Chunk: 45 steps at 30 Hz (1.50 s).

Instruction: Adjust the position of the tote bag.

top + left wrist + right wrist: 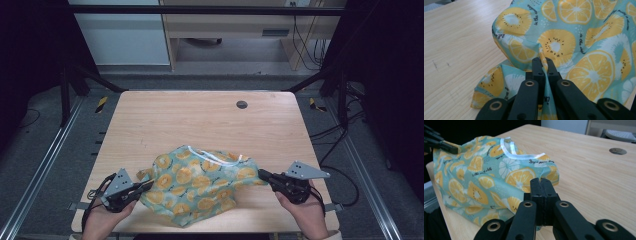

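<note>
A teal cloth (200,185) printed with orange and lemon slices, with a white trim band (215,156), lies bunched near the front edge of the wooden table (200,120). My left gripper (148,185) is shut on the cloth's left edge; in the left gripper view a fold of cloth (564,42) is pinched between the jaws of that gripper (543,60). My right gripper (261,174) is shut on the cloth's right corner, and in the right gripper view its jaws (541,180) meet at the cloth (486,177). The left gripper (439,143) also shows there, far off.
A round cable hole (242,104) sits in the far half of the table. The table's front edge runs just below both hands. Black frame posts (65,85) stand at the left and right, and cables (345,175) lie on the floor to the right.
</note>
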Each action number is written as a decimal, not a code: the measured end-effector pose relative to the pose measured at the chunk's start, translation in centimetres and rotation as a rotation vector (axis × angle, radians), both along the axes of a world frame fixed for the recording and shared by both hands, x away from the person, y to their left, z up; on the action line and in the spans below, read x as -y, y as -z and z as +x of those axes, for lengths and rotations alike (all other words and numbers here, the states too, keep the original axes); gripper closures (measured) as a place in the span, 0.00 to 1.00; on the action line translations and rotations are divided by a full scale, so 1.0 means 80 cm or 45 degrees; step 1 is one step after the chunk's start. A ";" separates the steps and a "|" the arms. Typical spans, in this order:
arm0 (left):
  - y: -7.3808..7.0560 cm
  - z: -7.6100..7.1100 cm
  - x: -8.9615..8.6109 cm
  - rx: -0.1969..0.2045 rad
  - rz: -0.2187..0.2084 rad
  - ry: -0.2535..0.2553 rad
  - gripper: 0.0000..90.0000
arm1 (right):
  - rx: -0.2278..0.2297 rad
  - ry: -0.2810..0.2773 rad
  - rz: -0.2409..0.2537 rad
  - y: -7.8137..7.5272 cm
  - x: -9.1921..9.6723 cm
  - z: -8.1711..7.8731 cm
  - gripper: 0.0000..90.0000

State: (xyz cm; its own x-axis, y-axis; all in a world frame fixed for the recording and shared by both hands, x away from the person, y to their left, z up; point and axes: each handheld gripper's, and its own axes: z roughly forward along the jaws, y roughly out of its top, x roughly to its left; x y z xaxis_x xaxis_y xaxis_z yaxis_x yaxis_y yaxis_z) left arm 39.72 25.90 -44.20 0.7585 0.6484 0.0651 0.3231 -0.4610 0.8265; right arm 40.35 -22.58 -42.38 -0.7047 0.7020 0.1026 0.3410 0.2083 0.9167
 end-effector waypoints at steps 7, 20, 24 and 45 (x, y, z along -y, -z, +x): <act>0.006 0.001 0.008 -0.024 0.076 0.046 1.00 | -0.056 -0.041 -0.058 0.010 -0.005 0.002 1.00; -0.005 -0.004 -0.004 -0.008 0.017 0.075 1.00 | 0.021 -0.057 -0.006 -0.001 0.000 -0.009 1.00; -0.012 -0.009 -0.010 0.008 -0.029 0.083 1.00 | 0.060 -0.062 0.029 -0.007 0.003 -0.016 1.00; 0.028 -0.001 0.013 -0.149 0.235 0.250 1.00 | -0.085 -0.332 -0.261 0.035 -0.019 -0.024 1.00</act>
State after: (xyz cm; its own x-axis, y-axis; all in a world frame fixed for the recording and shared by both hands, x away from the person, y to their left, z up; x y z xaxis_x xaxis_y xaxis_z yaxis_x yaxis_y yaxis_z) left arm 39.62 24.85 -46.42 0.8774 0.4741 0.0726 0.3015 -0.6629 0.6853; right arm 38.39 -21.07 -45.17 -0.8600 0.5095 0.0297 0.3094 0.4742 0.8243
